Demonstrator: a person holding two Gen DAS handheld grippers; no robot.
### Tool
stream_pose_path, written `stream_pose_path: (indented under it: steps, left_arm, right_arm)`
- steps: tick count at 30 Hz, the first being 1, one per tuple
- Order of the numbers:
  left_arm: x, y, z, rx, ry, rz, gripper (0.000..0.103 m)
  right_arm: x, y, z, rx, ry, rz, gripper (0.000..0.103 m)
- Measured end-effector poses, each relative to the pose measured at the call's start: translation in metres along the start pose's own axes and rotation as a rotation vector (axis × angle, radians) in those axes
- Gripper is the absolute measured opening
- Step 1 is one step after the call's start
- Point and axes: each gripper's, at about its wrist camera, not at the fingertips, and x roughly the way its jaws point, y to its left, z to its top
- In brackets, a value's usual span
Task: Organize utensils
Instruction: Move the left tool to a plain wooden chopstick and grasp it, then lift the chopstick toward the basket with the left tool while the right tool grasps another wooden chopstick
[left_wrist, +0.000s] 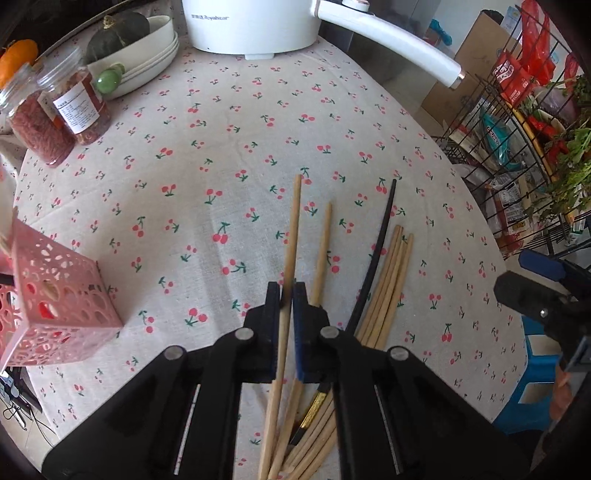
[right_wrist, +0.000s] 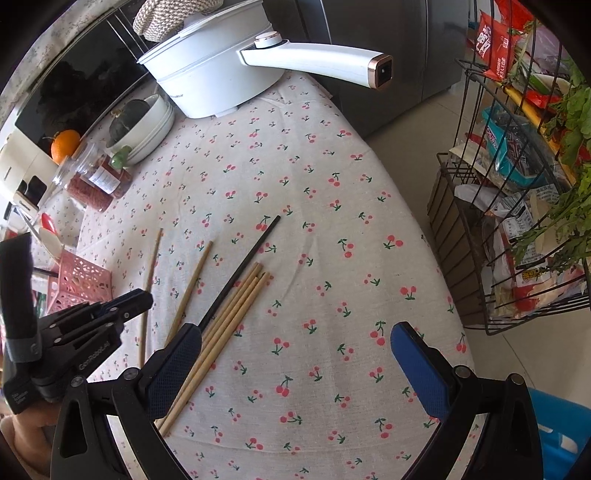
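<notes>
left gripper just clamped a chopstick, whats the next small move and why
Probably lift the wooden chopstick and carry it toward the pink holder. The left gripper is shut on it, while the holder stands off to the left, away from the chopsticks on the tablecloth.

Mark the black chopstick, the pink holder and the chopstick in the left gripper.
black chopstick (right_wrist: 242, 269), right wrist view, mid-shaft.
pink holder (left_wrist: 62, 291), left wrist view, perforated front wall.
chopstick in the left gripper (left_wrist: 293, 236), left wrist view, shaft above the jaws.

Cherry-print table (right_wrist: 314, 221) bears chopsticks (right_wrist: 236, 306), jars (left_wrist: 55, 110) (spices, perhaps), pot (right_wrist: 210, 74).
</notes>
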Motion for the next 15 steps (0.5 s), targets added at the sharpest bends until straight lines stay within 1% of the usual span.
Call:
stream_pose_path:
  steps: [5, 7, 10, 12, 13, 15]
  left_arm:
    - [-0.041, 0.030, -0.025, -0.039, -0.068, -0.024, 0.007]
    - [-0.055, 0.042, -0.037, -0.052, -0.093, -0.026, 0.007]
    - [-0.075, 0.060, -0.055, -0.071, -0.143, -0.041, 0.007]
    - [-0.085, 0.073, -0.065, -0.099, -0.172, -0.049, 0.007]
    - [-0.087, 0.079, -0.067, -0.122, -0.173, -0.058, 0.007]
    - [-0.097, 0.087, -0.070, -0.149, -0.191, -0.091, 0.007]
  right_arm:
    - [0.013, 0.018, -0.001, -0.010, 0.027, 0.006, 0.103]
    - [0.018, 0.025, 0.000, -0.007, 0.035, 0.022, 0.103]
    - [0.025, 0.043, 0.002, -0.011, 0.048, 0.052, 0.098]
    - [0.031, 0.057, 0.002, -0.032, 0.060, 0.060, 0.091]
    - [0.034, 0.065, 0.001, -0.048, 0.064, 0.059, 0.088]
    - [0.041, 0.079, 0.001, -0.072, 0.073, 0.058, 0.072]
